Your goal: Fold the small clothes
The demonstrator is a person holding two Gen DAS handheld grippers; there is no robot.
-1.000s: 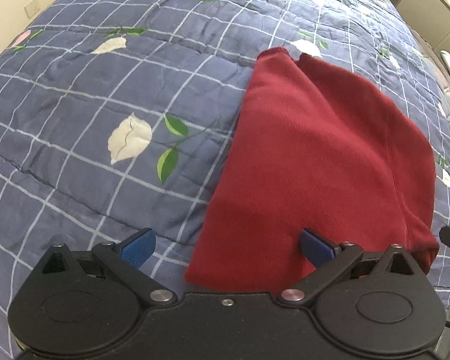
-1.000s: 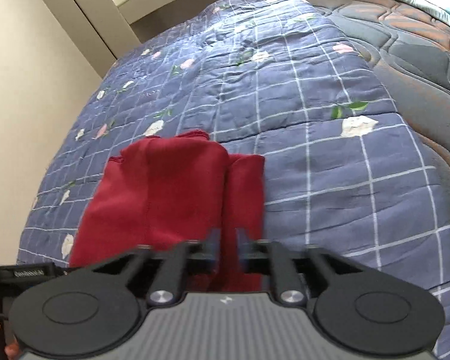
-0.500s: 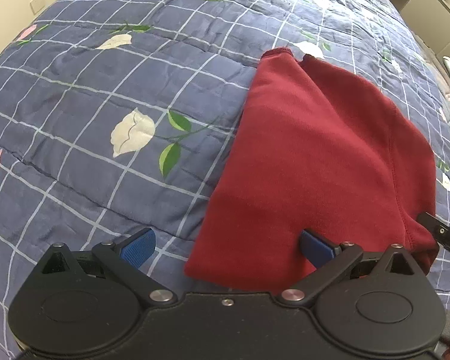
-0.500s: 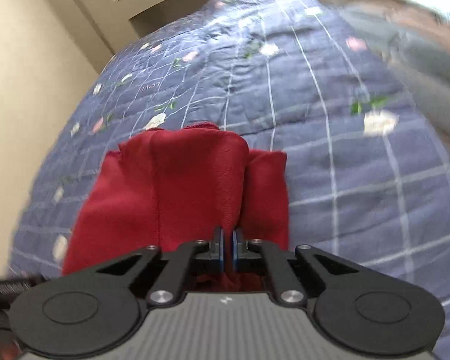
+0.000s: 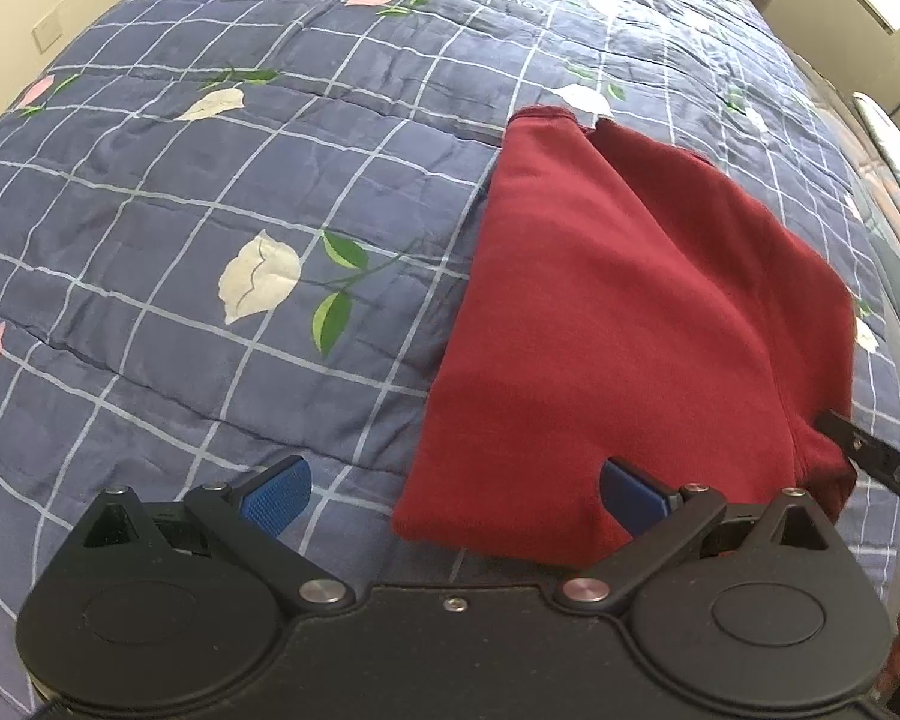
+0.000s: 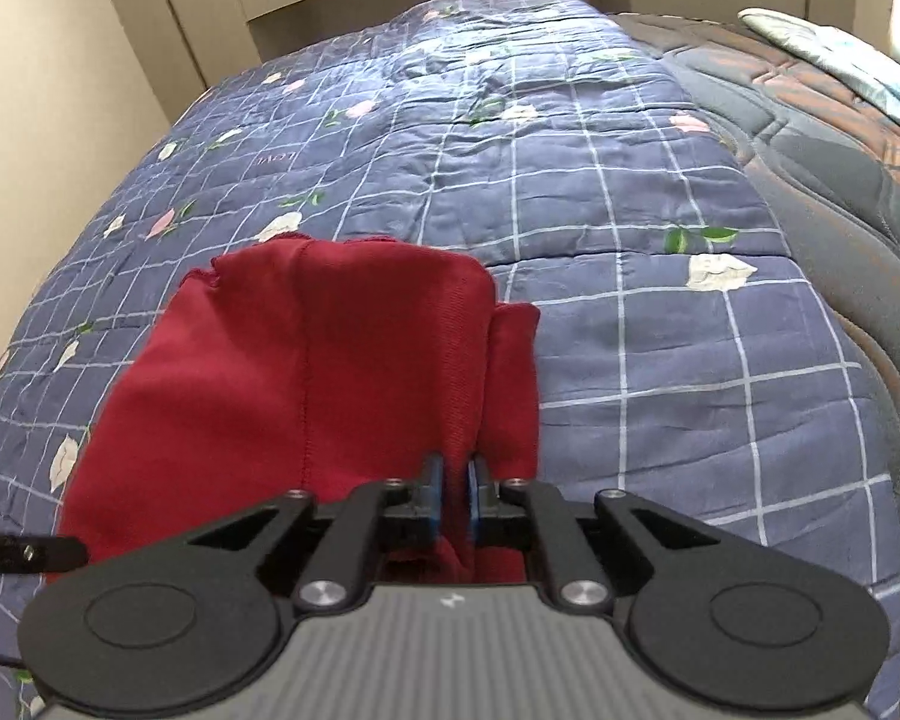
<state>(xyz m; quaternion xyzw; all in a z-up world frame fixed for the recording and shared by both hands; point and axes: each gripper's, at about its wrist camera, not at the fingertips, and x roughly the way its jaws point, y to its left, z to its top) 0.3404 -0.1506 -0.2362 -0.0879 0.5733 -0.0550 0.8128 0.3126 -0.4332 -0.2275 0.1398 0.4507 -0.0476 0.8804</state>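
A dark red garment (image 5: 618,312) lies partly folded on a blue checked quilt with flower prints (image 5: 210,192). My left gripper (image 5: 450,489) is open, its blue pads wide apart over the garment's near left corner. In the right wrist view the same red garment (image 6: 282,378) lies ahead, and my right gripper (image 6: 455,495) is shut on its near right edge, with red cloth pinched between the pads. The right gripper's tip shows at the right edge of the left wrist view (image 5: 870,450).
The quilt (image 6: 570,150) covers most of the bed. A dark quilted mattress (image 6: 822,138) lies bare at the right, with a light pillow (image 6: 840,54) at the far right. Beige walls and a cabinet stand behind the bed.
My right gripper has closed on the garment's edge; its pads were slightly apart a second ago. It has lifted a little. The left gripper stays open and has barely moved.
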